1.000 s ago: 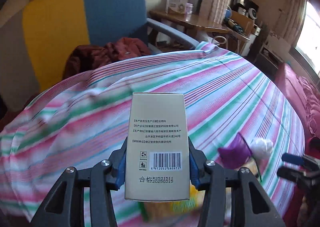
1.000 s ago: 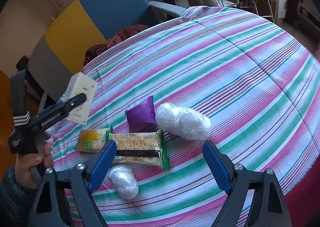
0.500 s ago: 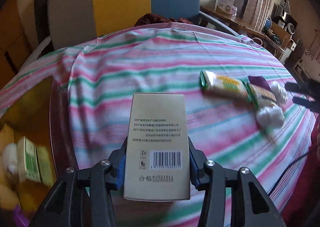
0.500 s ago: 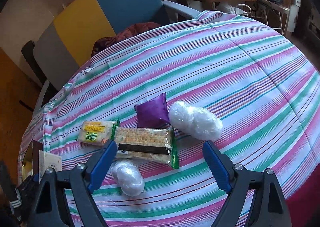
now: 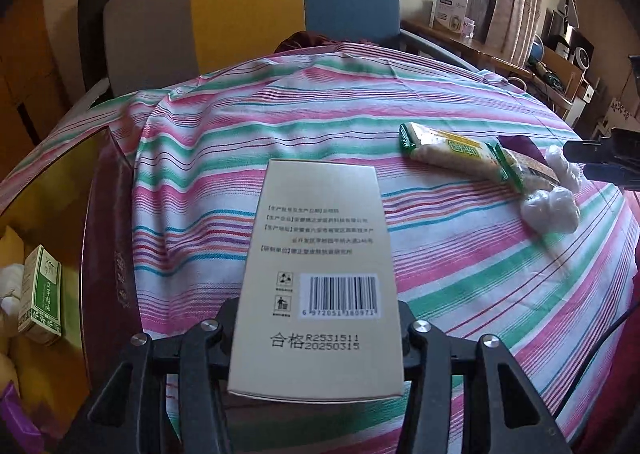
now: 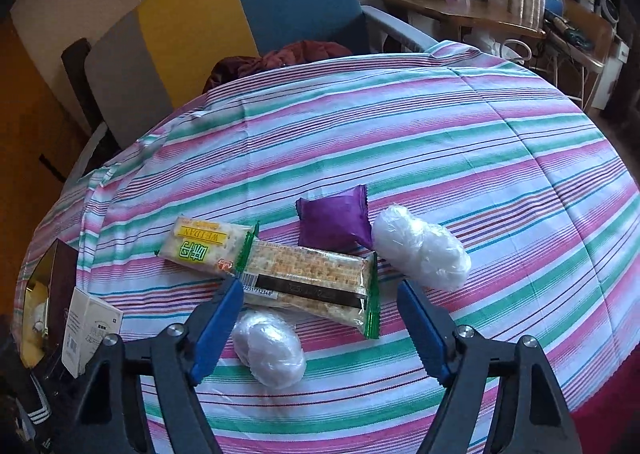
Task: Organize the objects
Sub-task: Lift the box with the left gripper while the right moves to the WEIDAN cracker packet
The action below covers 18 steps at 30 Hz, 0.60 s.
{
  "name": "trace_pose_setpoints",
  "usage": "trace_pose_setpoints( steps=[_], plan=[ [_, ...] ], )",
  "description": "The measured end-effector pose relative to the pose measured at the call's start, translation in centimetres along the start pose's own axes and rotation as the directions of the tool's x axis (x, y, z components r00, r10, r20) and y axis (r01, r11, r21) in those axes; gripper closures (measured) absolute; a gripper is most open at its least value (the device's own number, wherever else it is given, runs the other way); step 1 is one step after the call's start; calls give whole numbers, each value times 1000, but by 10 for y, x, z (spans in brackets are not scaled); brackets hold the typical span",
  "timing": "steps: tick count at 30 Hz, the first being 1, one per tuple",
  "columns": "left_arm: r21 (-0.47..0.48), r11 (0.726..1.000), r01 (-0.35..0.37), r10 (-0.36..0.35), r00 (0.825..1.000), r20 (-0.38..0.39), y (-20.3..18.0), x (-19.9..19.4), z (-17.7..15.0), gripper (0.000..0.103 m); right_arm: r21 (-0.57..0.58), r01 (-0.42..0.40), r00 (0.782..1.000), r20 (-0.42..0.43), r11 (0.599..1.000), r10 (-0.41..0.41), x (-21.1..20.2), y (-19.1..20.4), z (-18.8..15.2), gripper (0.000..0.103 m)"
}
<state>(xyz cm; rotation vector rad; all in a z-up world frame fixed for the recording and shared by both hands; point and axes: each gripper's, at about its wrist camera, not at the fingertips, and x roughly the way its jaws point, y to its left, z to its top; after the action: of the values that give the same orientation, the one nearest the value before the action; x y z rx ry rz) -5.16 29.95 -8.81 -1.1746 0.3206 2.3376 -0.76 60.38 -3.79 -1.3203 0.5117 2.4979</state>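
Observation:
My left gripper [image 5: 318,318] is shut on a beige carton [image 5: 320,274] with a barcode, held upright over the striped tablecloth [image 5: 460,254] beside an open maroon storage box [image 5: 108,214]. In the right wrist view that carton [image 6: 92,330] shows at the far left. My right gripper [image 6: 320,306] hovers over a long cracker pack [image 6: 308,282]. Its blue jaws are closing on either side of the pack, and the pads are clear of it. Around it lie a yellow cracker pack [image 6: 204,246], a purple pouch [image 6: 334,220] and two white wrapped bundles [image 6: 420,250] [image 6: 268,348].
The storage box holds a green-and-white carton [image 5: 40,294] and soft white items on its yellow lining. A grey, yellow and blue chair [image 6: 224,14] with dark red clothing [image 6: 280,58] stands behind the table. Cluttered wooden desks [image 6: 460,6] line the far wall.
The left gripper carried the carton from above the snacks leftward and down to the table's left edge by the storage box. The right gripper's jaws have narrowed slightly over the cracker pack.

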Motion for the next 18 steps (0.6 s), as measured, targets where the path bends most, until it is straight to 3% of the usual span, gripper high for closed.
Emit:
trace_pose_setpoints(
  steps=[11,18],
  plan=[
    [-14,1000,18,-18,1000,16,4,-2,-4,52,2,1,1000,-23,1000,-1,5,1,-1,23],
    [-6,1000,17,-17,1000,24,3,-2,-5,52,-96,-26,998,-56,995,21,14,25,-7,20]
  ],
)
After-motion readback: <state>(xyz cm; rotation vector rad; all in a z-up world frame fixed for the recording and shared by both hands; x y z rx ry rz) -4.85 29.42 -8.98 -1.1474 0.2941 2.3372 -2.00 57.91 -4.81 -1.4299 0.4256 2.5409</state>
